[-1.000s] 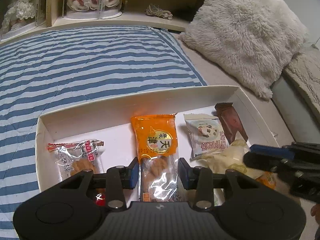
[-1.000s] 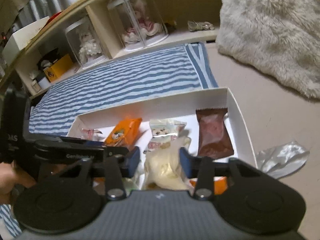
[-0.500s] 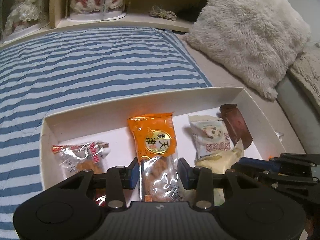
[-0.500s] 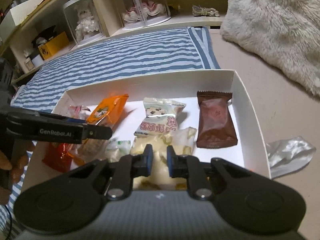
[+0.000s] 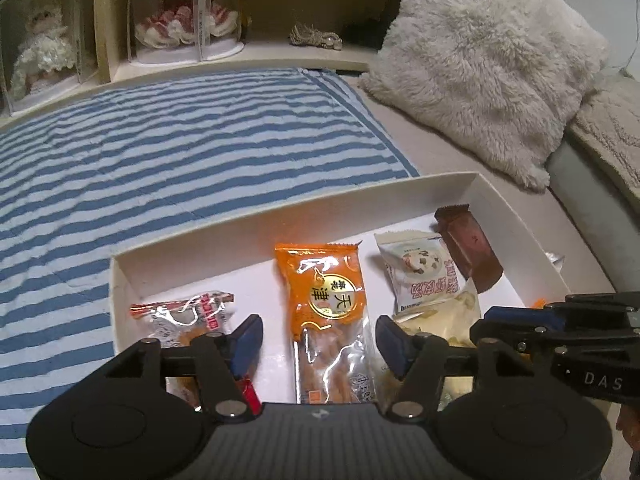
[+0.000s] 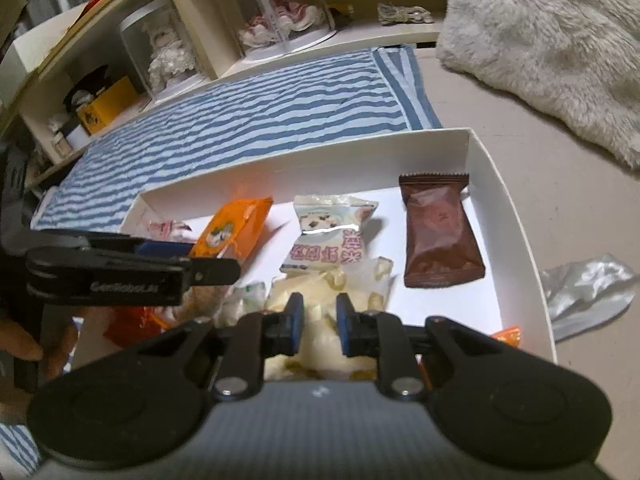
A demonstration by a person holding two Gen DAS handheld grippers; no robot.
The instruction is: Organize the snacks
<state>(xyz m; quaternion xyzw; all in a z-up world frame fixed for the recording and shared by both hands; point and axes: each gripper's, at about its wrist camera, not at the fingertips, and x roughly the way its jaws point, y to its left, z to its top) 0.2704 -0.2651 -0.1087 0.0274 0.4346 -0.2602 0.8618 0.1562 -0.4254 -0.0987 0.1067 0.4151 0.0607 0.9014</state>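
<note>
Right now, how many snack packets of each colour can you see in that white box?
Orange: 1
Brown: 1
White cookie packet: 1
Pale yellow: 1
Clear with red print: 1
Total: 5 clearly visible; scraps of others near the front edge are too hidden to count.

Your left gripper is held low and points forward, with its two blue-padded fingers standing wide apart. Nothing is between them that they press. Your left hand shows only in part in the right wrist view, where some fingers wrap the handle at the left edge.

Your right gripper sits to the right of the left gripper and a little ahead of it. Its fingers are drawn close together with only a narrow gap. They seem to pinch something pale between the pads. In the left wrist view this gripper comes in from the right side and lies nearly level.
</note>
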